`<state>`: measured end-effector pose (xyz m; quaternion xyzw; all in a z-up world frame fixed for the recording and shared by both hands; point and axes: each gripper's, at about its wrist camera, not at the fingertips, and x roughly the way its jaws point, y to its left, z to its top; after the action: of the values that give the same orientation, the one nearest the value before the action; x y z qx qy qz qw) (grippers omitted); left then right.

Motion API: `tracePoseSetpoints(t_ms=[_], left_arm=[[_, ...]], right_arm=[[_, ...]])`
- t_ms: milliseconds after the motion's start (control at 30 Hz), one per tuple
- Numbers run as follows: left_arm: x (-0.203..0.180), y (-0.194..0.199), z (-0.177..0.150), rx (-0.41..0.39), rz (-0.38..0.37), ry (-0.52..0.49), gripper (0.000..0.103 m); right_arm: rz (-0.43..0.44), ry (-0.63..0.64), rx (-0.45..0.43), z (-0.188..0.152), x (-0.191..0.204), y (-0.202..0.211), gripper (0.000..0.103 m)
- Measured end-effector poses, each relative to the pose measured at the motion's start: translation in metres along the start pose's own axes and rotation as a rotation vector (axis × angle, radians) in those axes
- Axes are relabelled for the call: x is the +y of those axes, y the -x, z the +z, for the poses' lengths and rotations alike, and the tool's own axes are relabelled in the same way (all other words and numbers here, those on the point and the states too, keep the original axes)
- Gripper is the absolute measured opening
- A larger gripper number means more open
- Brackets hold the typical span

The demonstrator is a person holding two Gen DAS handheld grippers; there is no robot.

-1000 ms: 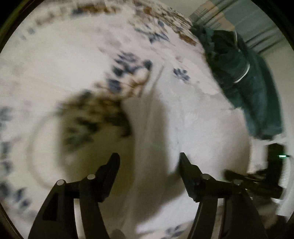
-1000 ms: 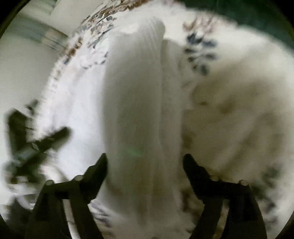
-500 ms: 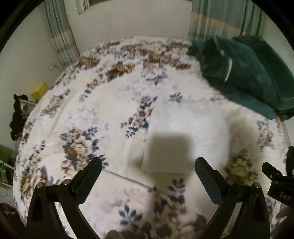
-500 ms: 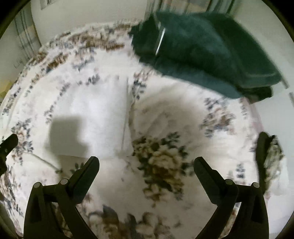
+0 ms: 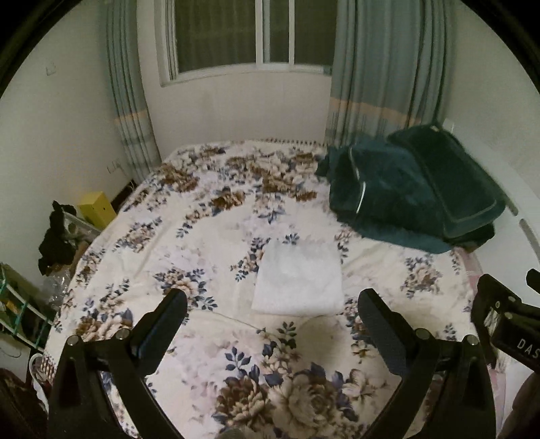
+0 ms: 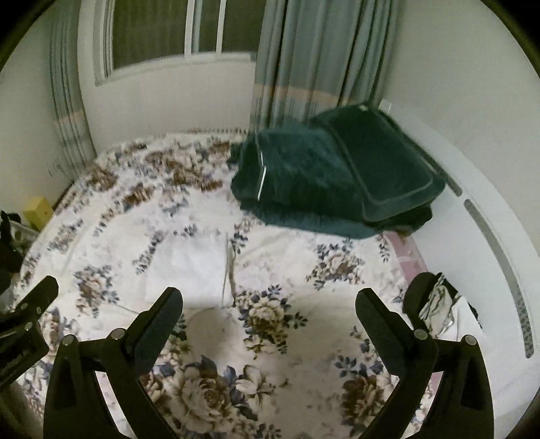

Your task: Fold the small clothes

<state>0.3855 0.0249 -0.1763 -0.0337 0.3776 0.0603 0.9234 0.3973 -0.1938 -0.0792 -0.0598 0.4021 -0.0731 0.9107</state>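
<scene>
The room is dim, lit from indoors; the window is dark and gives no daylight. Soft shadows fall on the bed near the fingers. The right wrist view is smeared with motion blur, the left sharper. Both bend strongly toward black, vignetted corners.

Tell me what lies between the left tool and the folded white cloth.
Only bare floral bedspread, seen in the left wrist view: the open left tool hangs clear of the folded white cloth.
</scene>
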Motion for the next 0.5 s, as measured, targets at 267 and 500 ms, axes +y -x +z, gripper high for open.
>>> tracePoseSetpoints(t_ms=[267,500], left_arm=[[-0.005,0.087,-0.002,-0.082,0.001,0.006,0.103],[-0.010,0.132,-0.008,-0.142,0.008,0.007,0.103]], right_arm=[[0.050,-0.003,-0.096,-0.009,-0.025,0.112,0.103],[0.075,-0.002,-0.149,-0.019,-0.043,0.173,0.103]])
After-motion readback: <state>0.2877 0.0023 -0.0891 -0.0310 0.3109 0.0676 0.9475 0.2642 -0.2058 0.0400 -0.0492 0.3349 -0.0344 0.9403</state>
